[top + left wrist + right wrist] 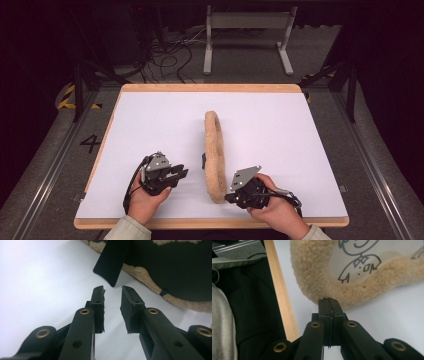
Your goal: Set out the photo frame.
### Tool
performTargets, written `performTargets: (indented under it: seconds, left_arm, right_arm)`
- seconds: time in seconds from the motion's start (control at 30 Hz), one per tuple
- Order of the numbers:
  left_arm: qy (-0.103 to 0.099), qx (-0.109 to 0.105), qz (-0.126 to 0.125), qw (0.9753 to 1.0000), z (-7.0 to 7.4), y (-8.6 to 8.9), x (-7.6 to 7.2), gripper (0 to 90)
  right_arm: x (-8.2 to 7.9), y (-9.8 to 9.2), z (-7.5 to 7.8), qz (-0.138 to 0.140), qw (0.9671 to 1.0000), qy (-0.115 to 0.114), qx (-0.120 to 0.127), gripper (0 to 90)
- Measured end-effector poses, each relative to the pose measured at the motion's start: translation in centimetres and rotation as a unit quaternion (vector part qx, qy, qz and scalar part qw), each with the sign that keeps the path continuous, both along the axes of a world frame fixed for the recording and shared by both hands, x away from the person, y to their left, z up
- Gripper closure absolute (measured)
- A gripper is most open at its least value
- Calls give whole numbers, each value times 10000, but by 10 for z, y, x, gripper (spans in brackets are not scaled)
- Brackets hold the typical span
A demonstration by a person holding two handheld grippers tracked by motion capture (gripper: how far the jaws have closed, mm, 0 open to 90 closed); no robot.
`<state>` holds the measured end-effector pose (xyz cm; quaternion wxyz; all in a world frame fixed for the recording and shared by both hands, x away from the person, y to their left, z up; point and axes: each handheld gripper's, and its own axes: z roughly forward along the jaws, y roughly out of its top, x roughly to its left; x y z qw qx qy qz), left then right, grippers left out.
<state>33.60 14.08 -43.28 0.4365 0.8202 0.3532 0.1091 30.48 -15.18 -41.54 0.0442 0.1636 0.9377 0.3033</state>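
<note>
High view: a fluffy tan ring-shaped cover (pixel 214 155) standing on edge a little right of the tabletop's (pixel 150 120) middle, running from mid-board down toward the near edge; left hand (pixel 145 197) coming up over the near edge left of centre, wrist bent inward, carrying the left gripper (pixel 181 173) aimed right at the cover's lower part, tips just beside it with a narrow gap; right hand (pixel 274 202) entering near the near right portion of the edge, turned inward, with the right gripper (pixel 228 198) pointed left and touching the cover's nearest end close to the near edge; jaw spread too small to judge from here.

Left gripper view: left gripper (pixel 113 293) with jaws set apart by a modest gap, nothing between the pads, white tabletop (pixel 37 277) beneath; a black tab (pixel 112 263) hanging from the cover's black inner face (pixel 175 267) just ahead of the tips, apart from them; tan fleece edging (pixel 142 275) resting on the board beyond.

Right gripper view: right gripper (pixel 329 301) with jaws pressed together, apparently pinching a thin bit of the fleece rim (pixel 312 272) where the tips meet it, though the pinched part is hidden; a pale panel with a drawn cartoon figure (pixel 357 262) inside the ring; wooden near edge of the tabletop (pixel 279 292) running just to the left; pale sleeve (pixel 222 322) at the far left.
</note>
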Motion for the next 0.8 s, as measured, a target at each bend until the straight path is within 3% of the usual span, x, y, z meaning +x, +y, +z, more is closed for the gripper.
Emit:
performTargets:
  seconds: [0.3,0.53,0.57,0.6,0.7,0.8]
  left_arm:
    - [21,-18,266,9996,0,19,-8,707]
    - [89,-185,467,9987,3,32,-16,699]
    - [-16,-136,468,9988,3,34,-16,697]
    - [96,-189,512,9985,3,35,-20,694]
    - [10,-147,581,9982,2,42,-25,692]
    - [70,-188,647,9977,2,48,-30,688]
  right_arm:
    - [3,22,-5,213,9996,22,171,900]
    - [5,38,-10,241,9992,-60,317,900]
    - [6,40,-10,256,9991,-71,338,900]
    - [6,45,-12,265,9989,-80,373,900]
    - [7,49,-12,274,9988,-113,379,900]
    - [7,54,-13,274,9987,-147,413,899]
